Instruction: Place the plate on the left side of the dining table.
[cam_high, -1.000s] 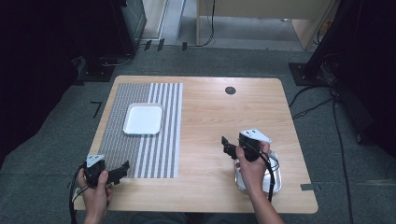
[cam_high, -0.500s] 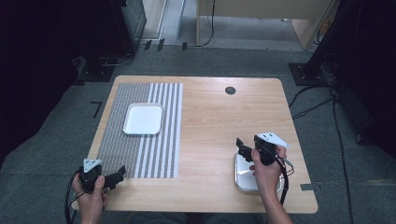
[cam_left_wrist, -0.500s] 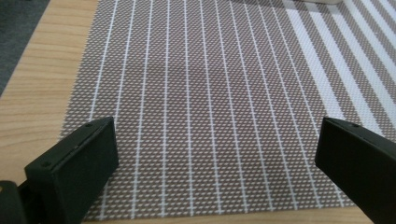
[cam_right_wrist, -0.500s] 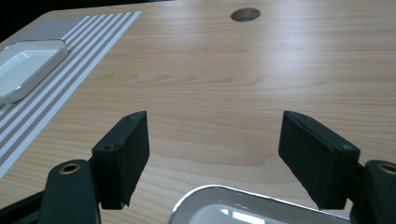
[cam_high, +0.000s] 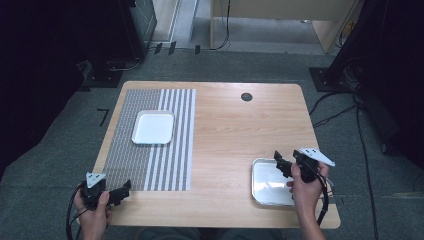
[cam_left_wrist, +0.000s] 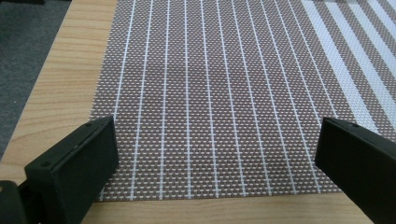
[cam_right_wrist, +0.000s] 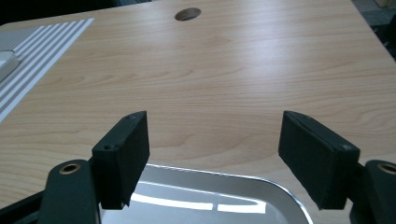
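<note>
Right gripper (cam_high: 281, 163) hovered with jaws spread wide over the far edge of the metal tray (cam_high: 267, 186), which lay at the near right of the counter (cam_high: 235, 130). Left gripper (cam_high: 121, 190), jaws likewise wide and empty, sat at the near left corner of the striped mat (cam_high: 150, 150); a white tray (cam_high: 152, 127) rested on the mat's far part. To grip well, the right jaws should be lowered to straddle the tray's rim squarely before closing. Compared with half a second earlier, the right gripper stood slightly nearer over the tray, and the left lay closer to the near edge.
</note>
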